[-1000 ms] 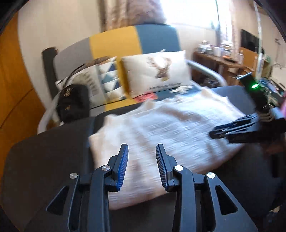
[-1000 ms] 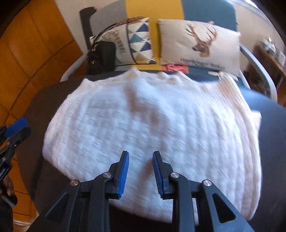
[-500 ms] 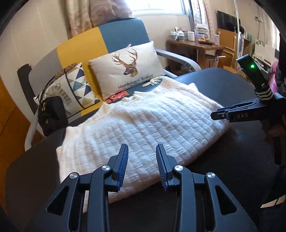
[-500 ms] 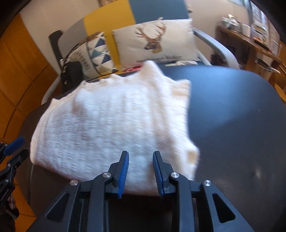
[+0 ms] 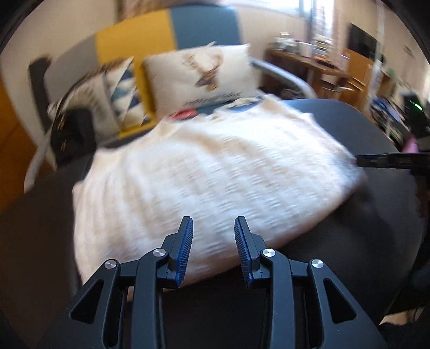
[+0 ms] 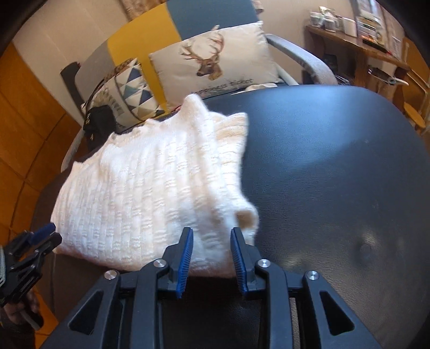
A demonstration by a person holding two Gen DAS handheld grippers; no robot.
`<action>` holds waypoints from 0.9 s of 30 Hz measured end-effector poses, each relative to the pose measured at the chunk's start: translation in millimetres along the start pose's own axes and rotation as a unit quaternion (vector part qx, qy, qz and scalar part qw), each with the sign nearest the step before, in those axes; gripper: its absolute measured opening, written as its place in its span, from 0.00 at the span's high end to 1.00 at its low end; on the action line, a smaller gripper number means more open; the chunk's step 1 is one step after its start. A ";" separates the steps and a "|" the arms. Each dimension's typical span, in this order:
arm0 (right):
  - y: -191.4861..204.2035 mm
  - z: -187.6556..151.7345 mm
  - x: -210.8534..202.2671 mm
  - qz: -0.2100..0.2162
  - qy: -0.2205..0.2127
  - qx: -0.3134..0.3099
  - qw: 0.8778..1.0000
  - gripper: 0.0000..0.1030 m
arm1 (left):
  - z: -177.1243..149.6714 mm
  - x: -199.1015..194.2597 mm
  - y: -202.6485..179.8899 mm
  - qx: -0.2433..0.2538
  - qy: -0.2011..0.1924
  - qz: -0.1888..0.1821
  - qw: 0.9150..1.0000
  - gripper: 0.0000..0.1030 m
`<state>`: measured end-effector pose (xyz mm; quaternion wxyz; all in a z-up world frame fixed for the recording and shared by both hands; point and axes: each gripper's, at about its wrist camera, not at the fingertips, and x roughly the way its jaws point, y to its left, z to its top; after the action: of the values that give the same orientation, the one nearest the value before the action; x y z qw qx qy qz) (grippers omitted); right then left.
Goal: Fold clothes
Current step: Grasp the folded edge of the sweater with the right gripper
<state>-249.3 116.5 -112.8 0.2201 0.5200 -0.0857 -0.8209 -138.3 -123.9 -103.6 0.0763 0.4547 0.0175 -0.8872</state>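
The left gripper (image 5: 213, 243) hovers with jaws parted and empty at the near edge of the white knit sweater (image 6: 150, 188) on the dark table (image 6: 336, 166); the right gripper (image 6: 211, 247), jaws just opening, straddles its near right corner

Left wrist view: white knit sweater (image 5: 209, 182) beyond left claw (image 5: 213, 248) motion-blurred, weave unreadable. Right claw (image 5: 387, 160) cut off by right edge. Desk clutter (image 6: 338, 20) beyond right claw indistinct.
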 end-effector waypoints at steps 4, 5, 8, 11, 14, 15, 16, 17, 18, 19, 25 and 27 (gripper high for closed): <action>-23.5 2.7 -4.9 0.023 0.006 0.038 0.999 0.70 | -13.1 10.6 45.0 -0.056 0.011 0.020 0.998 0.66; -29.2 3.4 -4.9 0.029 0.008 0.044 0.999 0.69 | -16.2 12.6 54.9 -0.068 0.014 0.024 0.997 0.66; -41.7 5.3 -0.9 0.073 0.013 0.053 0.996 0.69 | -24.5 18.3 75.5 -0.087 0.025 0.045 0.995 0.66; -44.1 7.3 6.1 0.104 0.022 0.048 0.993 0.69 | -31.5 23.8 86.5 -0.092 0.034 0.054 0.994 0.66; -45.9 11.1 17.3 0.114 0.044 0.047 0.991 0.69 | -34.7 26.2 88.1 -0.090 0.037 0.059 0.993 0.66; -45.7 12.2 20.3 0.125 0.049 0.044 0.990 0.69 | -35.1 26.5 87.8 -0.089 0.037 0.059 0.994 0.66; -43.2 12.8 21.1 0.130 0.047 0.031 0.990 0.70 | -35.1 26.7 87.2 -0.088 0.038 0.060 0.994 0.66; -38.5 12.9 20.5 0.130 0.047 0.015 0.990 0.70 | -34.9 26.9 85.9 -0.085 0.039 0.062 0.994 0.66; -33.2 12.9 19.8 0.129 0.050 0.000 0.990 0.73 | -34.8 27.4 84.5 -0.083 0.039 0.063 0.994 0.66; -27.9 12.8 19.1 0.127 0.052 -0.015 0.990 0.78 | -34.2 28.0 83.7 -0.080 0.040 0.063 0.994 0.66; -16.0 12.7 2.4 0.135 0.047 -0.056 0.988 0.90 | -32.5 32.6 84.9 -0.072 0.040 0.064 0.995 0.66; -19.1 7.2 14.5 0.099 0.073 -0.067 0.990 0.90 | -32.4 32.9 85.4 -0.075 0.039 0.063 0.994 0.66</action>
<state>-266.2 126.3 -128.5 0.3398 0.5516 -0.0652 -0.7590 -118.3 -208.9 -146.0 0.1656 0.4825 0.0583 -0.8581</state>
